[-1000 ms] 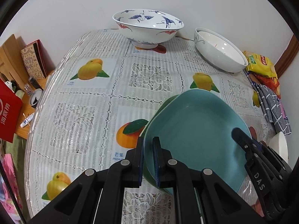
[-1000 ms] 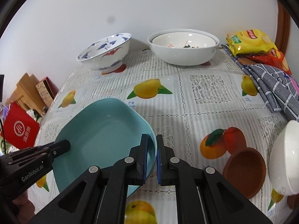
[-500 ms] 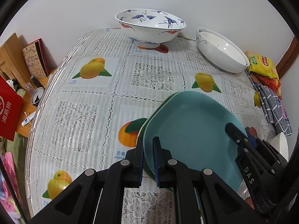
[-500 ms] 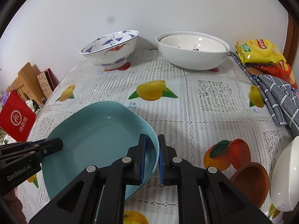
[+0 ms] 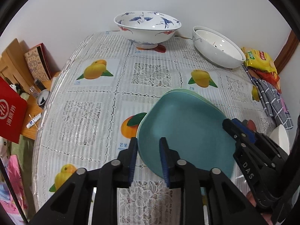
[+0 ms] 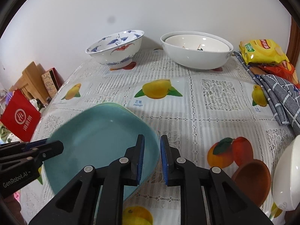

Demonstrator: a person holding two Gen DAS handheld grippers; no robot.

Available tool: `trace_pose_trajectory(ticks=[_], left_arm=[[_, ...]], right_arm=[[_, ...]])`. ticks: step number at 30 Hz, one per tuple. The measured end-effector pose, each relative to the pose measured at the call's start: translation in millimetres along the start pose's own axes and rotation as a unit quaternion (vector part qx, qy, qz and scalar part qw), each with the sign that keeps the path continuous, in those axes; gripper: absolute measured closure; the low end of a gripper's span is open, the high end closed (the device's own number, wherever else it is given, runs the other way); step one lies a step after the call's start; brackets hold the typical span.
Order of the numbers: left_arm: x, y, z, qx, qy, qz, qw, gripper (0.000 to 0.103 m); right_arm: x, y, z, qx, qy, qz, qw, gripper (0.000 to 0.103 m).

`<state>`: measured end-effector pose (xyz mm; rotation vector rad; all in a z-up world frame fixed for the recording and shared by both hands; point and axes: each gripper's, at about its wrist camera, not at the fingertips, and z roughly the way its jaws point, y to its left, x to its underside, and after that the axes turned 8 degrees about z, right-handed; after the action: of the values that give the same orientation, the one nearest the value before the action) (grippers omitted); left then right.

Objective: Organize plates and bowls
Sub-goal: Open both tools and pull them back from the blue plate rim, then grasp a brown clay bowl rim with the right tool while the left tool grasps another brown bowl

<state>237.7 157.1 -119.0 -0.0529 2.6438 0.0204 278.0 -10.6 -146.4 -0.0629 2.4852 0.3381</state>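
On the left side the left gripper (image 5: pixel 148 161) has its jaws opening. The near left rim of the teal plate (image 5: pixel 183 131) is between the blue pads, but there is a gap on both sides, so the pads do not press on it. The plate lies near the front of the table (image 5: pixel 90 116), on top of a paler green plate (image 5: pixel 189 91); only a thin edge of the green one shows at the far side. The two look nested, one flat on the other.

I judge the teal plate to be ceramic: stiff, rather heavy, with a smooth glaze that can slip between the pads, and it can chip if it is dropped. The raised rim is the only place to take hold of it, and two holds on opposite rims seem safer than one.

At the right rim of the same plate is the right gripper (image 6: pixel 151 157). Its jaws are also opening, with the rim between them and no pad pressing.

Now the containers. At the back, the blue and white bowl (image 6: pixel 116 50) stands upright on its foot and looks empty. To its right, the large white bowl (image 6: pixel 196 52) holds a smaller white bowl (image 6: pixel 196 42) inside it; in that one there is a small dark mark, which I cannot identify. At the front right a small brown bowl (image 6: pixel 251 180) is empty, and just beside it stands a white bowl (image 6: pixel 285 176), cut by the picture edge, so its inside is hidden.
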Motion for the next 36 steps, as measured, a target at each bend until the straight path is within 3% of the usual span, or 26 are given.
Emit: trace_pose_trajectory(ticks=[5,18,31,36], left_arm=[[5.6,-3.4,-14.4,0.0,-0.005,0.0,1.0,0.08],[21.1,-57.4,-65.7,0.03,-0.036,0.029,0.9985,0.08],[34.4,-145.2,-92.8,0.06,-0.05,0.075,0.9942,0.08],[32.8,-167.7,-97.7,0.044,-0.06,0.081,0.9939,0.08]], right_arm=[[3.7,-4.1,-22.1,-0.007,-0.005,0.005,1.0,0.083],[26.2,-36.9,-125.6,0.04,-0.056,0.012,0.998,0.052],[63.5,-118.4,-214.9,0.069,-0.075,0.074,0.992,0.05],[73.0,-152.0,-239.7,0.08,-0.086,0.1,0.988,0.045]])
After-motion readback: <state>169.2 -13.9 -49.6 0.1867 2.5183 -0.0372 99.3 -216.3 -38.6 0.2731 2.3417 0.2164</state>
